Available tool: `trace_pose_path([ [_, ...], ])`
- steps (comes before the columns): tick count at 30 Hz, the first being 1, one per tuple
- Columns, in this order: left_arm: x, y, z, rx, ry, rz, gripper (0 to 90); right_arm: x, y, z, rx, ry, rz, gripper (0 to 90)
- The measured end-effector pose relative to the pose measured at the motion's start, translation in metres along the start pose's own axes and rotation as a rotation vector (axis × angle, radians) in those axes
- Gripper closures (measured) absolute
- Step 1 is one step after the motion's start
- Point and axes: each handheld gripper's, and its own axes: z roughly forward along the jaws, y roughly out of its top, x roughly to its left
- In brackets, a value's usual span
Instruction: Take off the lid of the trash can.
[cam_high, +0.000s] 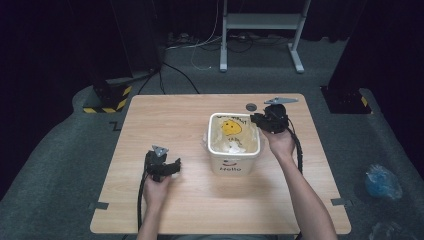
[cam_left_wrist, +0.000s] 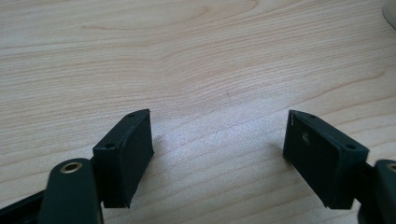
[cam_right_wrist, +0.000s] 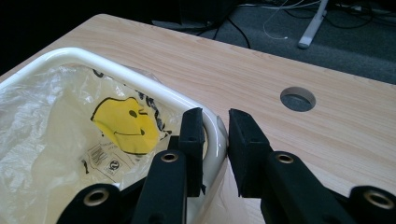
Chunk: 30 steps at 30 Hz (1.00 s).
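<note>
Your right claw sits at the far right corner of the white bin, one jaw inside the rim and the other outside. The jaws are nearly together with the rim and the edge of the plastic bag between them; whether the pads already press on the rim you cannot tell. The bin stands near the middle of the bench, the bag with a yellow smiley lining it. Your left claw rests low over bare bench, well to the left of the bin, jaws spread wide with nothing between them. A round hole lies in the bench beyond the bin.
</note>
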Motion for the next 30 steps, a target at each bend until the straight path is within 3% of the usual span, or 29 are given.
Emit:
trace_pose_path([
  [30,0.000,0.000,0.000,0.000,0.002,-0.001,24.0,-0.014,0.001,-0.023,-0.034,0.028,0.052,76.7],
])
